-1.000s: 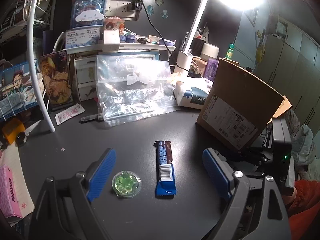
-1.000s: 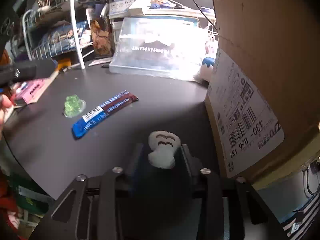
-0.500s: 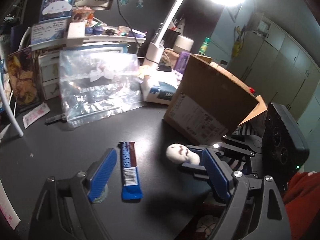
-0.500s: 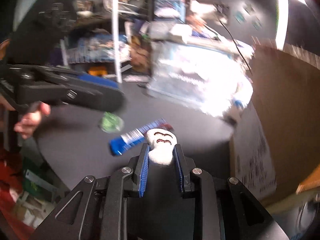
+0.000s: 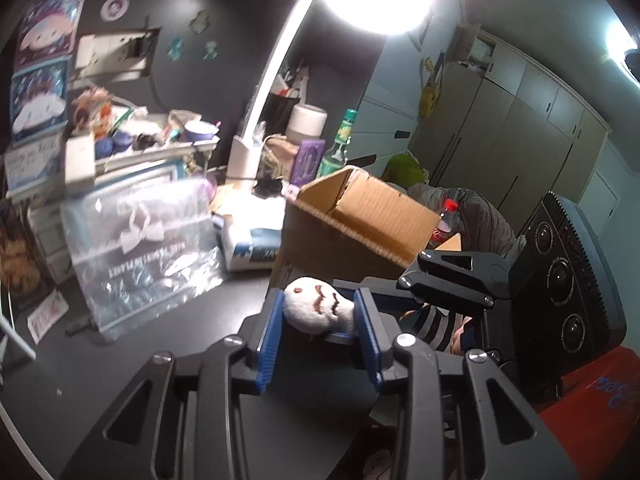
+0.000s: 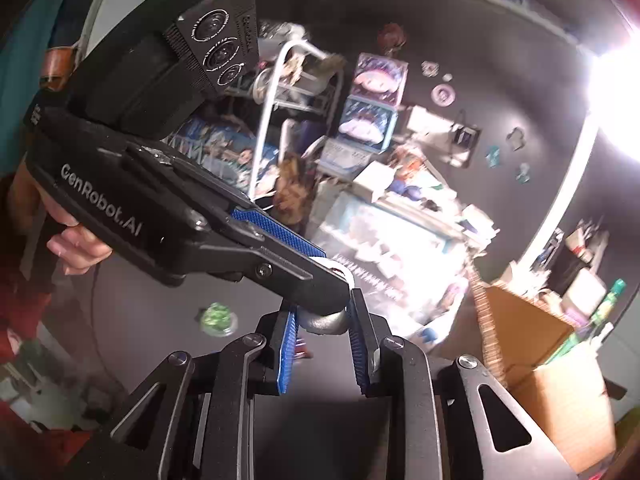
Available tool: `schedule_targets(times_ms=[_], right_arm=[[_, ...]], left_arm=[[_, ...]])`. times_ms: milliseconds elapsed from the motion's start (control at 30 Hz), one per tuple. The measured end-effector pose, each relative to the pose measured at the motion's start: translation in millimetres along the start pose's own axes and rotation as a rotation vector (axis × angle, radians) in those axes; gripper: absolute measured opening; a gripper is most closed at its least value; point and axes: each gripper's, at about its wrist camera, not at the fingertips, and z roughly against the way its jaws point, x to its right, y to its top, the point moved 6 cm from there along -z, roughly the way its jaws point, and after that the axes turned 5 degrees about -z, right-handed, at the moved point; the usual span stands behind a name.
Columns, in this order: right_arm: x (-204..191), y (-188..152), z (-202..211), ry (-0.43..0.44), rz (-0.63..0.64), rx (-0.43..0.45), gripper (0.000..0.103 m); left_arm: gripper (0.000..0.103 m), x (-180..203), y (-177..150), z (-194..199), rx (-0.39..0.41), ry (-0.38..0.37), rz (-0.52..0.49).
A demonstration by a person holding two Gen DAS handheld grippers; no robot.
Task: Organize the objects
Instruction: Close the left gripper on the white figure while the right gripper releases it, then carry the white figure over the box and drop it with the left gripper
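A small white plush toy (image 5: 316,306) with a stitched brown face sits between the blue pads of my left gripper (image 5: 318,312), which is closed on it above the dark desk. My right gripper (image 6: 324,316) is also shut on the same toy (image 6: 325,321), gripping its other end; the left gripper's body crosses the right wrist view from the left and hides most of the toy. An open cardboard box (image 5: 360,216) stands just behind the toy. A green jelly cup (image 6: 217,316) lies on the desk at the left, blurred.
A clear plastic zip bag (image 5: 140,248) leans against white drawers at the back left. A white desk lamp (image 5: 256,120), bottles and clutter fill the back of the desk. The box also shows at the right of the right wrist view (image 6: 532,344).
Both grippers rose from the desk and met. My left gripper, open before, closed onto the plush toy held by the right gripper. The snack bar left both views.
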Motion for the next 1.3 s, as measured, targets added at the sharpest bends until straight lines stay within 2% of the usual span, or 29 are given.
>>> schedule_targets(times_ms=[167, 367, 533, 667, 800, 900, 933, 967, 1000, 1067, 1167, 1300], right_arm=[[36, 11, 16, -0.036, -0.016, 0.011, 0.019], [90, 15, 30, -0.027, -0.117, -0.045, 0.019], [132, 3, 35, -0.012, -0.218, -0.133, 0.019], [159, -16, 31, 0.037, -0.309, -0.250, 0.019], [174, -34, 25, 0.092, -0.387, -0.356, 0.019], [179, -40, 24, 0.111, -0.405, -0.387, 0.020], [179, -40, 25, 0.107, -0.401, -0.388, 0.020], [179, -40, 25, 0.096, -0.388, -0.387, 0.023], [178, -40, 26, 0.081, -0.367, -0.388, 0.032], [175, -39, 25, 0.075, -0.345, -0.379, 0.046], [171, -36, 24, 0.065, -0.320, -0.369, 0.047], [169, -32, 24, 0.062, -0.316, -0.360, 0.047]], left_arm=[[0.032, 20, 35, -19, -0.008, -0.015, -0.058], [0.032, 37, 68, -58, -0.057, -0.066, -0.074], [0.032, 47, 81, -103, -0.134, -0.115, -0.050], [0.032, 49, 78, -133, -0.206, -0.137, -0.021], [0.031, 53, 74, -147, -0.242, -0.115, -0.039], [0.032, 55, 75, -146, -0.248, -0.110, -0.043], [0.034, 55, 75, -146, -0.249, -0.095, -0.052], [0.043, 55, 75, -146, -0.247, -0.073, -0.066], [0.053, 55, 75, -145, -0.243, -0.061, -0.075], [0.061, 55, 76, -144, -0.236, -0.055, -0.083], [0.069, 54, 77, -139, -0.226, -0.037, -0.091], [0.072, 50, 80, -122, -0.193, -0.024, -0.090]])
